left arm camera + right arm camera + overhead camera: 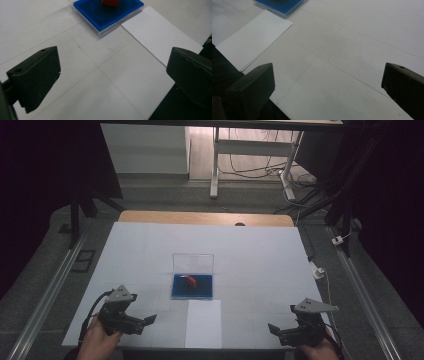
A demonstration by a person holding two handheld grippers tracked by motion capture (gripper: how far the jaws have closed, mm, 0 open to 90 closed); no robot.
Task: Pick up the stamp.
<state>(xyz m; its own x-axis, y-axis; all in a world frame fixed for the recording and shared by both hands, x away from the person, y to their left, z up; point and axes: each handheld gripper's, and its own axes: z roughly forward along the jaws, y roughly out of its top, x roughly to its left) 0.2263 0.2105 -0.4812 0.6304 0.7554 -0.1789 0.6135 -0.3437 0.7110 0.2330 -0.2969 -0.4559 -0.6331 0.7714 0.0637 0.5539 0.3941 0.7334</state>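
High view showed me the blue box (192, 287) in the middle of the white table (250, 255), with its clear lid (193, 261) standing up at the back. A small red thing (190, 279) lay inside it. A white sheet of paper (203, 323) lay just in front of the box, with its long side running toward me.

I held my left gripper (150, 319) near the front left edge, and my right gripper (273, 327) near the front right edge. Both had their jaws wide apart and held nothing.

Left gripper view showed the blue box (107, 12) ahead and a bit to the right of the jaws, with the red thing (109, 2) at the top edge. I thought my left gripper was a little nearer the box than my right one. The paper lay between them.
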